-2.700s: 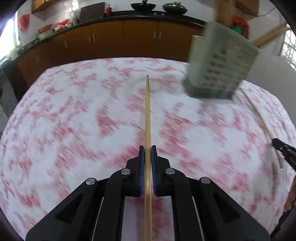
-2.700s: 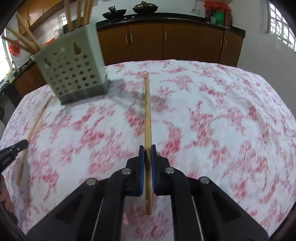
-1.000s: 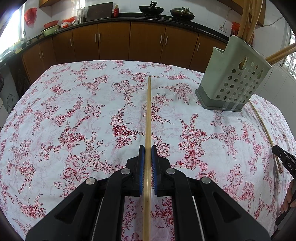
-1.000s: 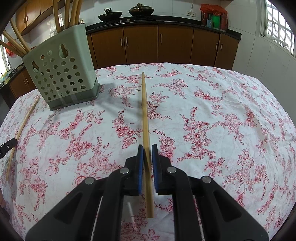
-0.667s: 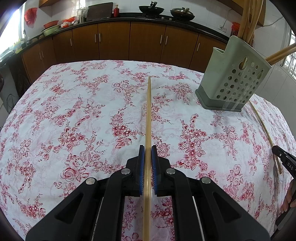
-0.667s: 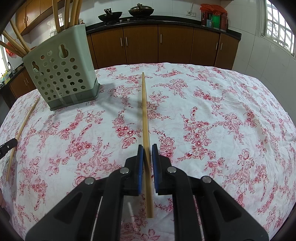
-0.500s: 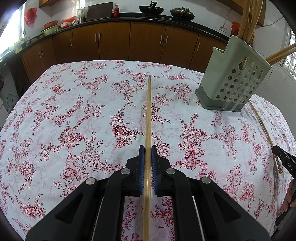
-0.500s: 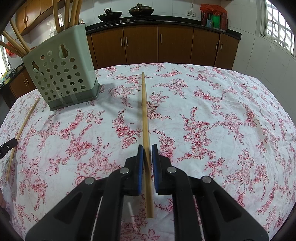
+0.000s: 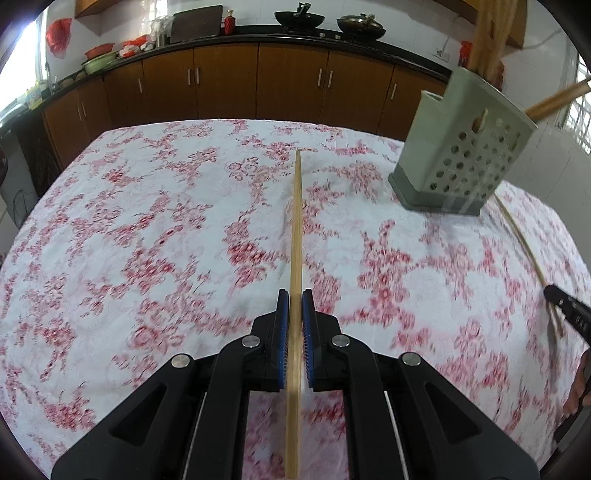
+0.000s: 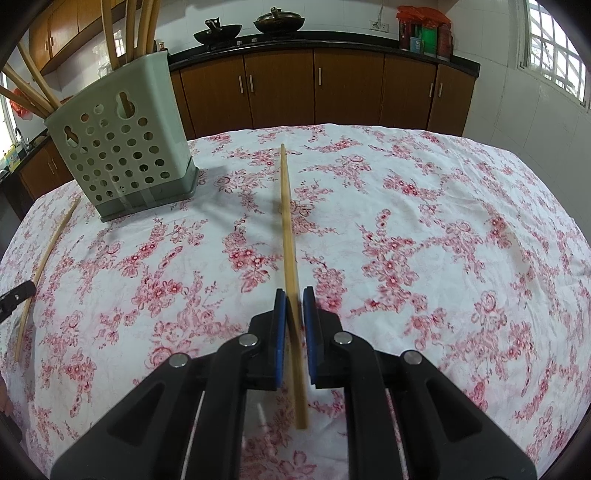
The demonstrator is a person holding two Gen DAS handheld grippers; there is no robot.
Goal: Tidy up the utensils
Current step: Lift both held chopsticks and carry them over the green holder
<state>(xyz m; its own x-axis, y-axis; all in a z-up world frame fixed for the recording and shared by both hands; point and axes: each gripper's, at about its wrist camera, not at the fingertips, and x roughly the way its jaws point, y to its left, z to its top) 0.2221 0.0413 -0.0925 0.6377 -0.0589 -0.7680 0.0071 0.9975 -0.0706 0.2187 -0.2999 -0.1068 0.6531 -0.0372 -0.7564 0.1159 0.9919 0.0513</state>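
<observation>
Left gripper (image 9: pixel 295 306) shifted, view blurred, both clamping chopsticks (image 9: pixel 296 236), right gripper (image 10: pixel 294 306) over floral tablecloth (image 10: pixel 424 229), green utensil holder (image 10: pixel 122 144), brown cabinets (image 10: pixel 314 88) behind.

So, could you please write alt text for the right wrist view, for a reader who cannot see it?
The right gripper holds a wooden chopstick pointing forward above a red floral tablecloth. A perforated green utensil holder with wooden utensils stands far left, with kitchen cabinets behind.

No text, label or number can be read anywhere; white marks on the right gripper (image 9: pixel 570 317), seen at the left wrist view's edge, are too blurred
</observation>
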